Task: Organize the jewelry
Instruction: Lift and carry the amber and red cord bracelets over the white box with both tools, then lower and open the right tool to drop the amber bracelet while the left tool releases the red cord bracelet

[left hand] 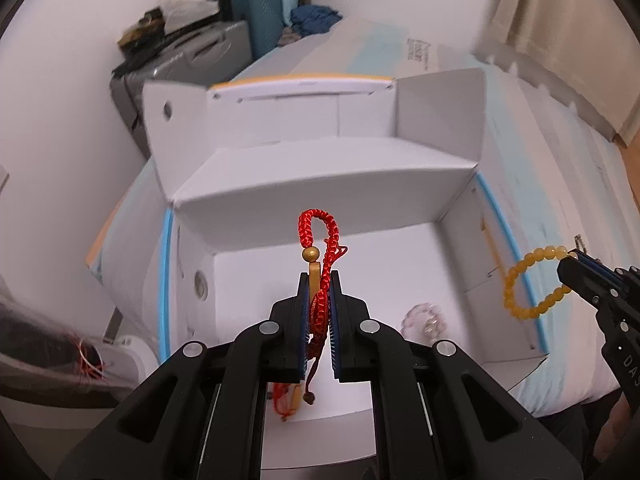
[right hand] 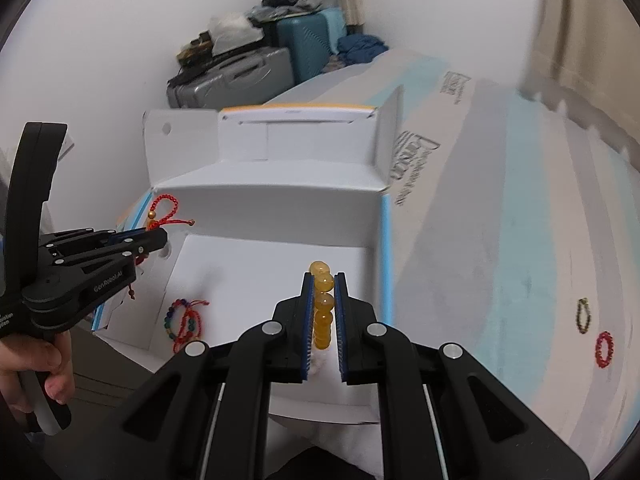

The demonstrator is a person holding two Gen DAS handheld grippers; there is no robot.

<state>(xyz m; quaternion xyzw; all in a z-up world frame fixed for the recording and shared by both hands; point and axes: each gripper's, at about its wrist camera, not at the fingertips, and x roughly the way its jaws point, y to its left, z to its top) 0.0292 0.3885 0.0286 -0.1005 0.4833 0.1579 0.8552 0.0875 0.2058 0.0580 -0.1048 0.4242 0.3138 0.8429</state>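
Dangling red bracelet (left hand: pixel 320 264) between left jaws

A bedroom in a private home is shown. A bare mattress (right hand: pixel 500 216), white with pale blue stripes and a printed brand label, fills most of the room, and an open white cardboard box (right hand: pixel 280 200) is set on it. Hard-shell suitcases, one teal (right hand: pixel 310 42) and one grey (right hand: pixel 240 76), are stacked in the far corner against plain white walls, with loose clothes and bags (right hand: pixel 248 20) piled on top and a crumpled blue garment (right hand: pixel 360 48) beside them. A cream curtain (right hand: pixel 580 40) is seen hanging at the right edge.
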